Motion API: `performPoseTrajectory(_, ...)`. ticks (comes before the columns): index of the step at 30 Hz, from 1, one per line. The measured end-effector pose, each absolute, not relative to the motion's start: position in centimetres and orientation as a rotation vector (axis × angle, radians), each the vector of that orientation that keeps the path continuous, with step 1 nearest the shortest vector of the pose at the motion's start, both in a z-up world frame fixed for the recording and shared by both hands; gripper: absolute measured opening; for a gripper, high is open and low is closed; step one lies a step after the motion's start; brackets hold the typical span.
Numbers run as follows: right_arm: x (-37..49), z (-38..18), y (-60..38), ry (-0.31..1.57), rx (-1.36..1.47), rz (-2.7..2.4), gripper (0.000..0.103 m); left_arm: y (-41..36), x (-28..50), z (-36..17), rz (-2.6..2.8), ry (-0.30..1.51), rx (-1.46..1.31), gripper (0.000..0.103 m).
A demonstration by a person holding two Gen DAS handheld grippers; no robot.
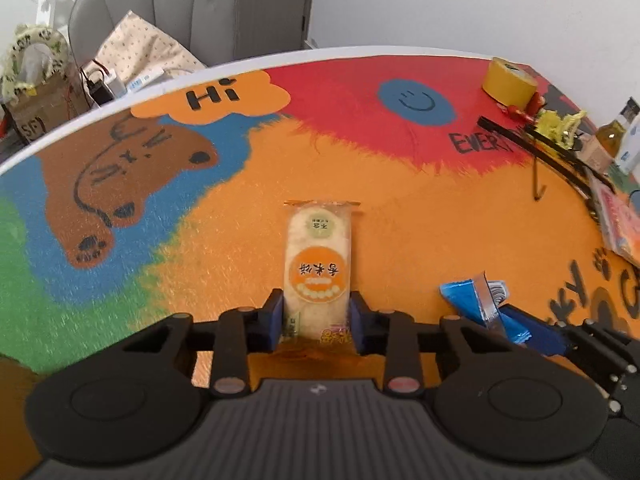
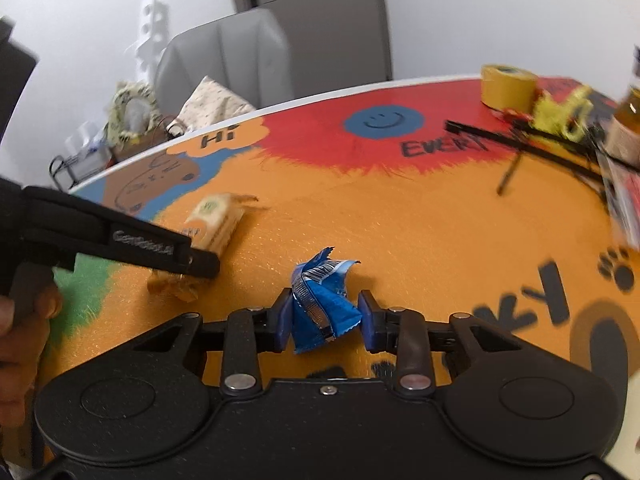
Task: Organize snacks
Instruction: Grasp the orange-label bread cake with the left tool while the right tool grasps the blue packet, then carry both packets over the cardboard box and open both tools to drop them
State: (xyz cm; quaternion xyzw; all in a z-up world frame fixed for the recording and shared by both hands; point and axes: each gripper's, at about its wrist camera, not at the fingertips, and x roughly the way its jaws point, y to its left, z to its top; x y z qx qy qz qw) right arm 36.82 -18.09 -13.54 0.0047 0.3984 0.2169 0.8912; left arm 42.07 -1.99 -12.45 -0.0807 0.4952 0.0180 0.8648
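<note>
A rice cracker packet with an orange label lies between the blue pads of my left gripper, which is shut on its near end on the colourful mat. In the right wrist view the same packet lies left, with the left gripper over it. My right gripper is shut on a crumpled blue wrapper. The blue wrapper also shows in the left wrist view, with the right gripper behind it.
A yellow tape roll stands at the back right of the table. Black rods, yellow clutter, a bottle and a red packet crowd the right edge. A grey chair stands beyond the far edge.
</note>
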Motion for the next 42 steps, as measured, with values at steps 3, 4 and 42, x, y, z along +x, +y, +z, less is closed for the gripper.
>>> performPoseTrajectory(3,35.9,-12.9,-18.4,0.805,0.033,0.44,0.032,-2.0,41.2,-12.0,0.01,1.05,-0.191,0.032)
performPoseTrajectory(4,35.6,-12.7,-18.5,0.8,0.043,0.439,0.032,-2.1,40.9,-11.8,0.009,1.043,-0.189,0.032)
performPoseTrajectory(42,25.8,-2.7,-14.4,0.647,0.157,0.607,0.032,8.0,24.5,2.0,0.024,0.761,-0.219,0.032)
